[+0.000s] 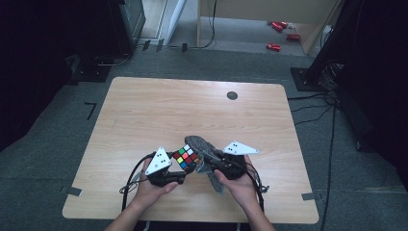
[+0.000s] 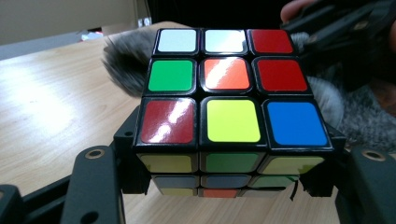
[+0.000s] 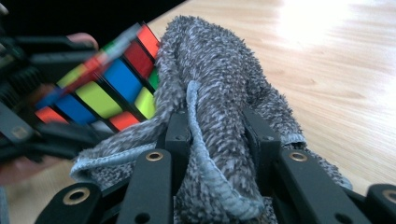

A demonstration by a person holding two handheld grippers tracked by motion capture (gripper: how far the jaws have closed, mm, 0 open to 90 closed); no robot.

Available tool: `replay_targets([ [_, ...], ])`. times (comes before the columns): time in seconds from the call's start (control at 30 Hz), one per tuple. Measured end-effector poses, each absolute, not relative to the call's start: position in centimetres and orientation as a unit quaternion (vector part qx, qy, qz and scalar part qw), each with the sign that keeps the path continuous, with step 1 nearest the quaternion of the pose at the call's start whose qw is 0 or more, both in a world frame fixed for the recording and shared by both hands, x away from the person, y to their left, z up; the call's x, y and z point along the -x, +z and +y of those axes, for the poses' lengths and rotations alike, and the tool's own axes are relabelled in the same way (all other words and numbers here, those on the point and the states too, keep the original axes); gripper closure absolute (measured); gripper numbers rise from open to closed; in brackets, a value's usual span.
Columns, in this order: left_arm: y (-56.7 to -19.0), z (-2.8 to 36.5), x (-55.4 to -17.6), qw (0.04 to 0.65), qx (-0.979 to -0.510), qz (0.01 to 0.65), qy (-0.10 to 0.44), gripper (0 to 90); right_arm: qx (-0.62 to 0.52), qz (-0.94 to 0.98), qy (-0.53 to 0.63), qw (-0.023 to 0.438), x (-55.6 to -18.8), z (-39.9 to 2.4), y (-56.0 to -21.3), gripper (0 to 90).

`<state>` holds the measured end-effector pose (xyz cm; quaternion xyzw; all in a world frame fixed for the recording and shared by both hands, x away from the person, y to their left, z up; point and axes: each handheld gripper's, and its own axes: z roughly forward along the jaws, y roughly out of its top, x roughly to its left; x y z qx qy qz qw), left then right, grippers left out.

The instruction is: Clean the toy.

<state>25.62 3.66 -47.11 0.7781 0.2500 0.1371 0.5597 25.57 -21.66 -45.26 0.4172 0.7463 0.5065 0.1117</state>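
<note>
A scrambled colour cube is held above the front of the wooden table. My left gripper is shut on it; in the left gripper view the cube sits between the two black jaws, gripped at its lower sides. My right gripper is shut on a bunched grey fluffy cloth. In the right gripper view the cloth bulges between the jaws and presses against the cube. The cloth also lies behind the cube in the left gripper view.
A small dark round disc sits in the table near its far right edge. Red objects lie on the floor beyond the table. Cables run along the floor at the right.
</note>
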Motion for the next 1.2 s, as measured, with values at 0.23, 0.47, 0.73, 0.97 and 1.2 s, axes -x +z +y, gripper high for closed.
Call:
replay_targets([
  [0.23, -47.3, 3.6, -25.5, 0.551, -0.786, 0.241, 0.142, 35.0, -0.407, 0.709, 0.561, 0.129, -24.7, -22.8, -42.8, 68.2],
  [0.47, -47.1, 3.0, -24.8, 0.56, -0.786, 0.219, 0.145, 34.9, -0.389, 0.715, 0.568, 0.121, -24.3, -21.6, -43.0, 68.5],
  [0.73, -46.8, 3.4, -24.9, 0.572, -0.778, 0.218, 0.143, 35.0, -0.424, 0.738, 0.517, 0.093, -25.6, -22.1, -45.8, 68.9],
  [0.97, -47.2, 3.4, -25.2, 0.562, -0.786, 0.221, 0.135, 35.0, -0.416, 0.709, 0.557, 0.119, -24.8, -22.8, -43.9, 68.9],
  [1.2, -47.0, 3.2, -24.7, 0.564, -0.786, 0.21, 0.14, 35.0, -0.402, 0.705, 0.575, 0.105, -24.4, -21.8, -44.2, 68.9],
])
